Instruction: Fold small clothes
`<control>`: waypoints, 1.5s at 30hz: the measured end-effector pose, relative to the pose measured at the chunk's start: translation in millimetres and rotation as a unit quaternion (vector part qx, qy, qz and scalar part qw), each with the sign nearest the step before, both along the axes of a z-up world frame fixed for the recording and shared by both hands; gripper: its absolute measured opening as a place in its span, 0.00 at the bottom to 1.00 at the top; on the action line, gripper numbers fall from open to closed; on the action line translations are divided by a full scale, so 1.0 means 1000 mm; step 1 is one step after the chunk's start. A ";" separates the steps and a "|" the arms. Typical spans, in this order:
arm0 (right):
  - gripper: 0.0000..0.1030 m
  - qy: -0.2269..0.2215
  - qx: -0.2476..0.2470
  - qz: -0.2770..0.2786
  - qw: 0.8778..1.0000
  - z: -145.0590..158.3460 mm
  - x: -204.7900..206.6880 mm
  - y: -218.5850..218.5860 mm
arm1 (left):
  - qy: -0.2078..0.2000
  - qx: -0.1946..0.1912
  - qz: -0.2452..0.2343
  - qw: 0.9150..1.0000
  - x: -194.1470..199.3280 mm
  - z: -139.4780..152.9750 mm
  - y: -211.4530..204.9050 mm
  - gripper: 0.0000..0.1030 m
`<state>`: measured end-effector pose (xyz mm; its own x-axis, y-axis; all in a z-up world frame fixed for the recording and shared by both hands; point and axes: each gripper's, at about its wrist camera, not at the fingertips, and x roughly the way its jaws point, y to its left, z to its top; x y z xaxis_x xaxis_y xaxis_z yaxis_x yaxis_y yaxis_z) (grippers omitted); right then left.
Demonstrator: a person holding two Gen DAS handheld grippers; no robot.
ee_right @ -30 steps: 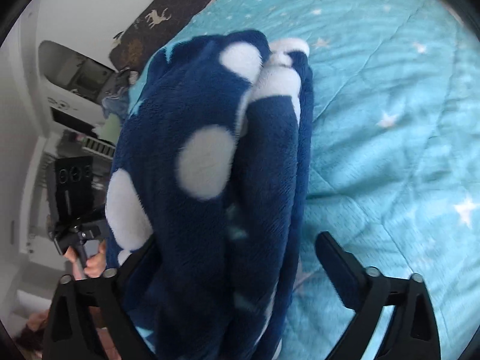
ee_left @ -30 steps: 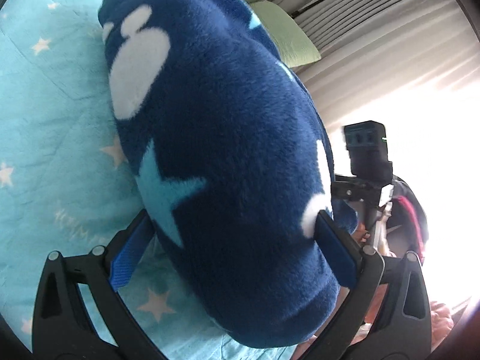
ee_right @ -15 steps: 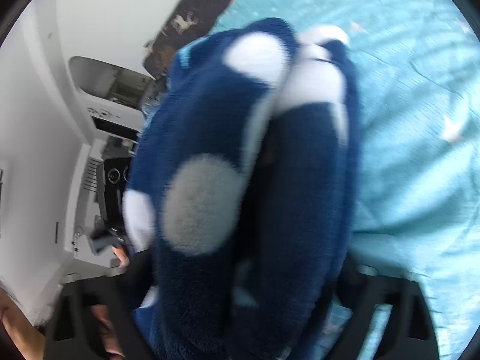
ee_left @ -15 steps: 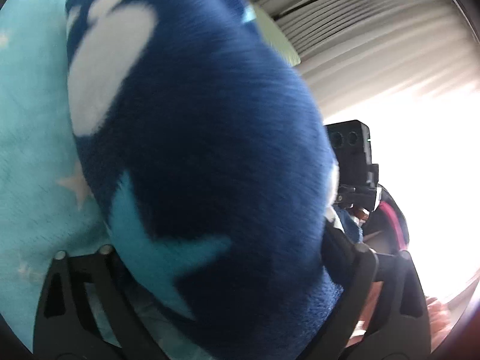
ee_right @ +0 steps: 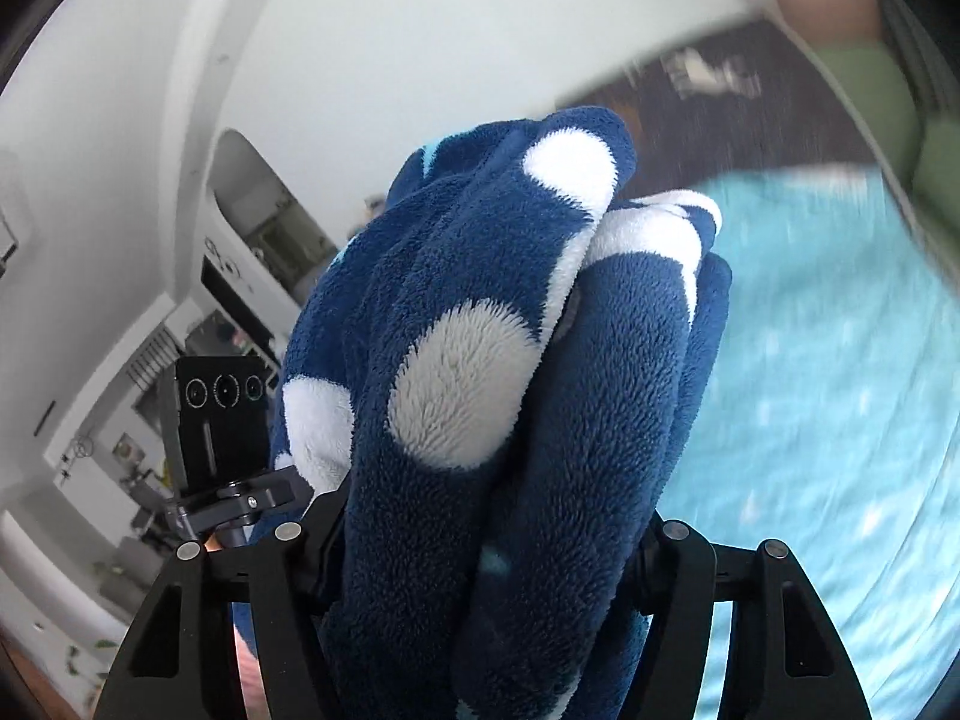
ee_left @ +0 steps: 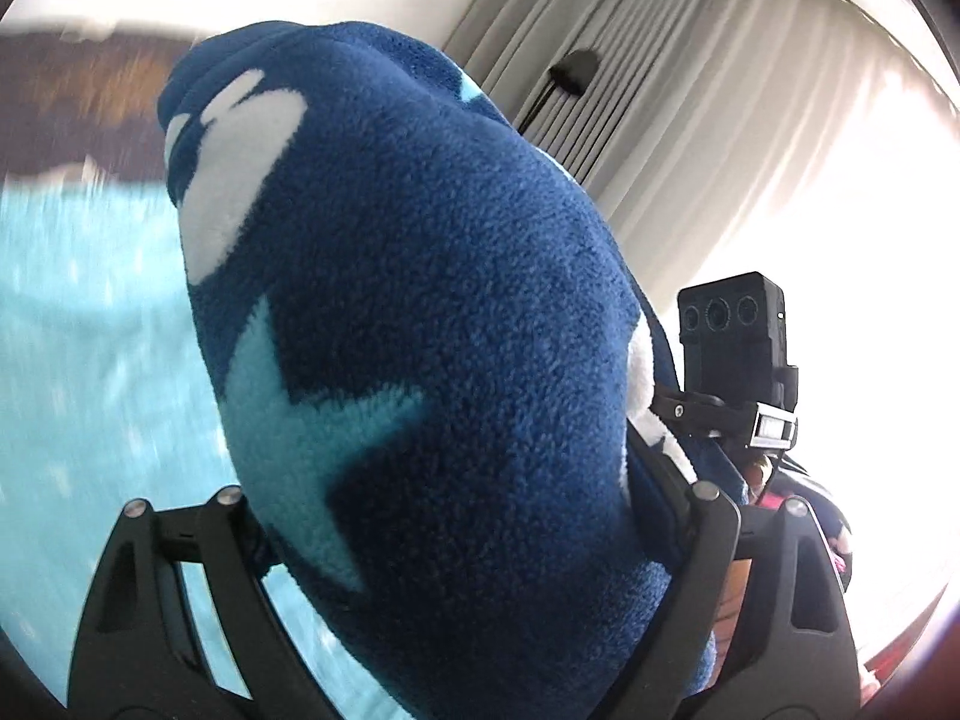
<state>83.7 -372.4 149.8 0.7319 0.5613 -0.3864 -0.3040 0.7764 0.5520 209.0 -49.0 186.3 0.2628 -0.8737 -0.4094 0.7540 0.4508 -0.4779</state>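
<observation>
Gripping opposite ends of a bulky folded fleece (ee_left: 432, 324), both tongs carried it in the air above the teal quilt (ee_left: 78, 360). The left gripper (ee_left: 444, 516) had its jaws pressed into the thick roll; the right gripper (ee_right: 480, 540) was closing, squeezing the stacked layers between its jaws. The risk lay in the bulk: plush fleece could slide from the jaws, or the inner layers could slump and undo the fold if the two hands drifted apart or tilted unevenly.
</observation>
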 end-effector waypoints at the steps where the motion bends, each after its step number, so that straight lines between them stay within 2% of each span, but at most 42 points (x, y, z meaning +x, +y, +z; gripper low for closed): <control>1: 0.67 -0.017 -0.005 -0.006 1.000 0.020 0.005 -0.003 | -0.018 0.002 0.004 1.000 0.007 0.018 -0.006 0.87; 3: 0.68 -0.041 -0.001 -0.015 0.999 0.048 0.019 -0.015 | -0.061 0.009 0.015 0.998 0.023 0.052 -0.019 0.87; 4: 0.68 -0.051 0.003 -0.019 0.998 0.059 0.026 -0.024 | -0.072 0.010 0.020 0.997 0.022 0.062 -0.023 0.87; 7: 0.69 -0.074 0.027 -0.029 0.996 0.074 0.056 -0.047 | -0.089 0.021 0.033 0.995 0.056 0.079 -0.047 0.87; 10: 0.69 -0.075 0.055 -0.045 0.995 0.062 0.096 -0.072 | -0.078 0.033 0.043 0.995 0.090 0.059 -0.071 0.87; 12: 0.69 -0.060 0.074 -0.058 0.994 0.042 0.125 -0.089 | -0.055 0.046 0.054 0.996 0.119 0.032 -0.078 0.87; 15: 0.69 -0.017 0.096 -0.070 0.993 -0.012 0.160 -0.107 | -0.016 0.057 0.074 0.995 0.160 -0.008 -0.084 0.87; 17: 0.69 0.000 0.105 -0.065 0.992 -0.041 0.182 -0.127 | -0.001 0.062 0.075 0.995 0.175 -0.044 -0.079 0.87; 20: 0.69 0.029 0.111 -0.060 0.992 -0.098 0.226 -0.131 | 0.029 0.075 0.083 0.993 0.197 -0.097 -0.081 0.87; 22: 0.69 0.063 0.114 -0.068 0.989 -0.143 0.254 -0.135 | 0.061 0.096 0.096 0.989 0.214 -0.138 -0.087 0.87; 24: 0.69 0.109 0.101 -0.087 0.985 -0.192 0.276 -0.136 | 0.085 0.137 0.118 0.980 0.218 -0.183 -0.094 0.87; 25: 0.69 0.133 0.095 -0.097 0.982 -0.213 0.283 -0.136 | 0.090 0.170 0.131 0.972 0.222 -0.211 -0.099 0.89; 26: 0.72 0.171 0.083 -0.111 0.975 -0.246 0.292 -0.136 | 0.076 0.180 0.146 0.970 0.220 -0.234 -0.098 0.97; 27: 0.81 0.184 0.090 -0.112 0.972 -0.267 0.295 -0.136 | 0.060 0.122 0.149 0.979 0.215 -0.242 -0.085 0.97; 28: 0.82 0.166 0.139 -0.109 0.970 -0.286 0.291 -0.141 | 0.075 0.086 0.136 0.984 0.216 -0.249 -0.077 0.97; 29: 0.83 0.138 0.178 -0.104 0.969 -0.297 0.285 -0.146 | 0.107 0.059 0.126 0.984 0.221 -0.258 -0.071 0.99; 30: 0.83 0.120 0.180 -0.101 0.971 -0.299 0.282 -0.146 | 0.122 0.046 0.120 0.984 0.224 -0.262 -0.068 0.99; 32: 0.83 0.104 0.170 -0.103 0.975 -0.298 0.278 -0.142 | 0.114 0.054 0.123 0.984 0.222 -0.258 -0.071 0.99; 34: 0.83 0.106 0.165 -0.106 0.975 -0.298 0.277 -0.141 | 0.113 0.051 0.123 0.985 0.221 -0.258 -0.070 0.99; 37: 0.83 0.101 0.158 -0.115 0.975 -0.291 0.272 -0.140 | 0.111 0.055 0.128 0.984 0.239 -0.267 -0.072 0.99; 40: 0.88 0.123 0.140 -0.149 0.971 -0.285 0.267 -0.138 | 0.113 0.078 0.162 0.977 0.242 -0.267 -0.071 0.99; 42: 0.88 0.164 0.143 -0.185 0.958 -0.272 0.253 -0.133 | 0.111 0.089 0.196 0.970 0.227 -0.244 -0.066 0.96; 43: 0.88 0.174 0.151 -0.196 0.953 -0.259 0.235 -0.128 | 0.096 0.084 0.200 0.971 0.217 -0.230 -0.061 0.96; 44: 0.88 0.165 0.150 -0.194 0.955 -0.246 0.216 -0.123 | 0.068 0.077 0.202 0.974 0.201 -0.211 -0.055 0.96; 45: 0.88 0.139 0.116 -0.194 0.964 -0.225 0.188 -0.113 | 0.032 0.076 0.207 0.975 0.183 -0.192 -0.049 0.96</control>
<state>271.8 -485.1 -74.8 0.7899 0.3608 -0.4959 0.1697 0.6483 0.7422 392.1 -98.4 -6.2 0.5498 -0.6262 -0.5528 0.4629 0.7793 -0.4224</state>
